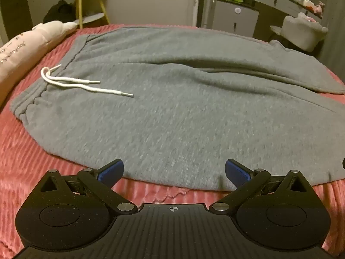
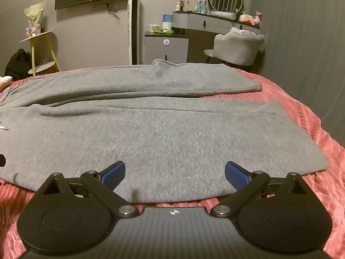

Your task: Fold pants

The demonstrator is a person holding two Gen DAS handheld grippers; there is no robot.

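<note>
One pillow (image 1: 25, 49), script blurred, perhaps "day"; pants (image 1: 172, 108) unlabeled.

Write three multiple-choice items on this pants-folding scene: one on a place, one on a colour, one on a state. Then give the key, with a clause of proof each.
1. The white drawstring lies:
A. on the pants near the waistband
B. on the pillow
C. off the bed

2. The bedspread is:
A. blue
B. pink-red
C. green

3. The left gripper and right gripper are:
A. both shut on cloth
B. one open, one shut
C. both open, holding nothing

Key: 1 A, the cord trails over grey fabric by the waistband; 2 B, ribbed pink-red cover surrounds the pants; 3 C, the blue pads stand wide apart above the near edge of the pants.
</note>
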